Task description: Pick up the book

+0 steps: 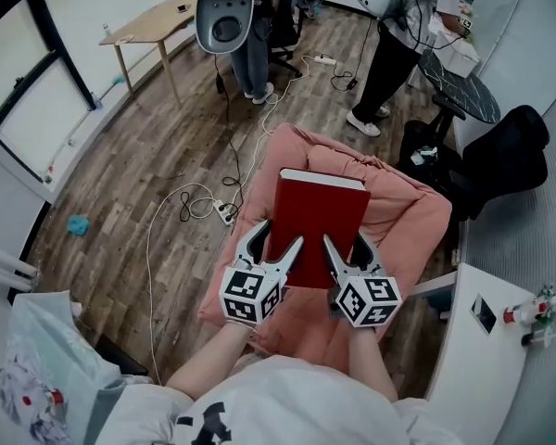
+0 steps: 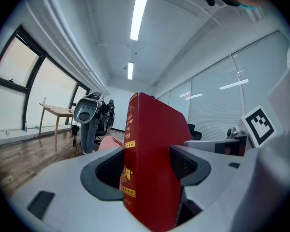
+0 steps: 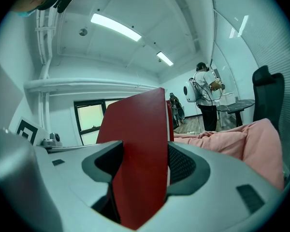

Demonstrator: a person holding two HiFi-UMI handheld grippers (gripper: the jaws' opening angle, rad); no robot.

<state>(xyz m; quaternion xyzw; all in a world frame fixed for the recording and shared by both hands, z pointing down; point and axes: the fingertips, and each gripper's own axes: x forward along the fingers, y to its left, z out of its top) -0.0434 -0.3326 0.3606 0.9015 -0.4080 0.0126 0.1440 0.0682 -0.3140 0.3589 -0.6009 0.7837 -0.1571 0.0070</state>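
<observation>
Clamping the red hardcover book [image 1: 317,213] at frame centre by its lower edge with both the left tool [image 1: 273,242] and the right tool [image 1: 347,246], seemingly already lifting it clear of the pink beanbag [image 1: 419,219] beneath, leaving only steadying and carrying away.

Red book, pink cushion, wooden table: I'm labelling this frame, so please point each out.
red book [image 1: 317,221], head view, middle of its cover.
pink cushion [image 1: 412,225], head view, bare part right of the book.
wooden table [image 1: 153,26], head view, its top.
</observation>
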